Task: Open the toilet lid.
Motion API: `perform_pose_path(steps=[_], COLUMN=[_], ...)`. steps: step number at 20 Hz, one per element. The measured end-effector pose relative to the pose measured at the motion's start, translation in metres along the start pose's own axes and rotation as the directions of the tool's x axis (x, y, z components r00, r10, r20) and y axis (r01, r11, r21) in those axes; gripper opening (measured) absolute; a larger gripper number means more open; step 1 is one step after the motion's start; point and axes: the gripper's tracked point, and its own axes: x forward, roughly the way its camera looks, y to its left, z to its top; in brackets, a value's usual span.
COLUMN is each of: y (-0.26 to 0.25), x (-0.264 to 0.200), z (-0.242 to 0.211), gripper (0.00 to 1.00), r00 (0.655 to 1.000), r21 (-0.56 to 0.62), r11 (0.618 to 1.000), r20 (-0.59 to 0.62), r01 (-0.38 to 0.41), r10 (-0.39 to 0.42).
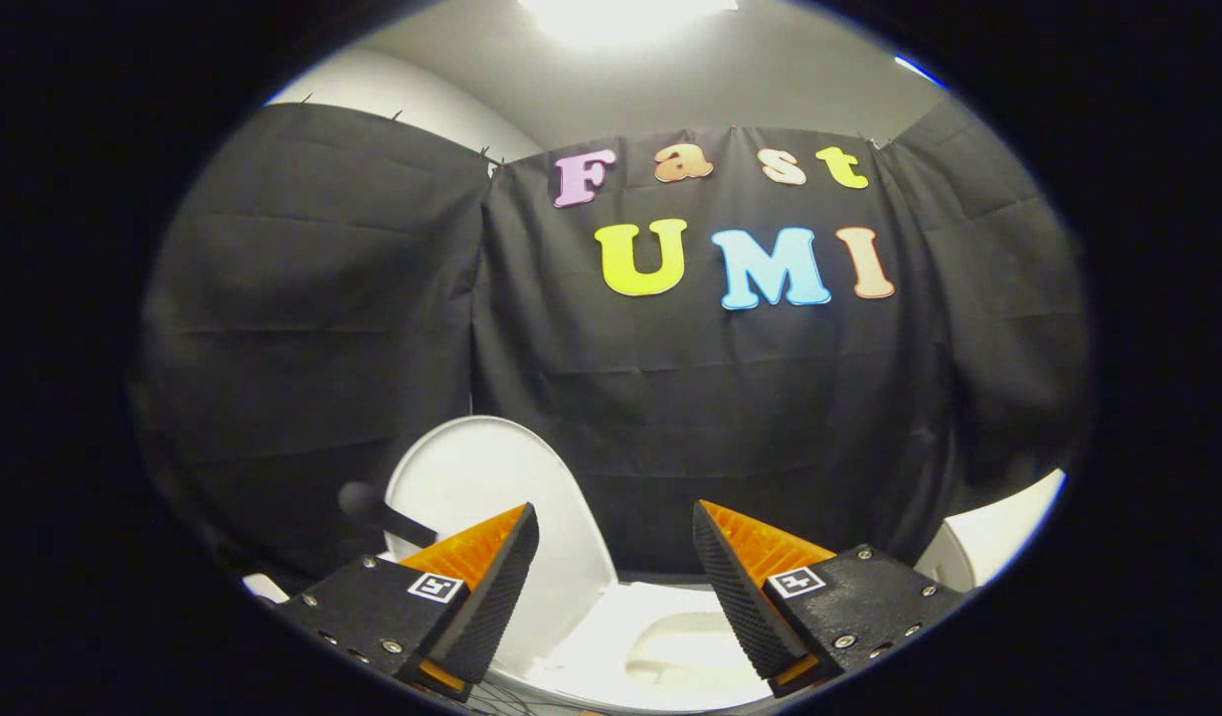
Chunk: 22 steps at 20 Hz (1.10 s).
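- The hand-held gripper (615, 577) has its fingers spread apart, holding nothing
- The white toilet lid (491, 497) stands raised, leaning back against the black cloth wall (730, 398) just beyond the left finger
- The open toilet bowl (670, 646) lies below and between the fingers
- A dark rounded knob on a stick (367, 502) juts out beside the lid, near the left finger
- A ceiling light (620, 15) glows bright above the cloth

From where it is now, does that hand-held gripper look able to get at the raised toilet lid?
Probably yes. The hand-held gripper is open, holding nothing, and the upright toilet lid stands just beyond its fingers; only a dark handle juts nearby.
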Motion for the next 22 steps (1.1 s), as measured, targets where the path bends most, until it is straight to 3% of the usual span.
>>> perform_pose_path(steps=[10,15,22], y=[-0.105,-0.136,-0.165], x=[-0.041,-0.063,-0.097], z=[-0.042,-0.052,-0.106], gripper=[0.95,0.95,0.95], r00=[0.991,0.985,0.963], r21=[-0.088,-0.091,-0.06], r11=[0.988,0.983,0.97], r20=[-0.046,-0.046,-0.117], r01=[0.125,0.161,0.236], r10=[-0.129,-0.166,-0.241])
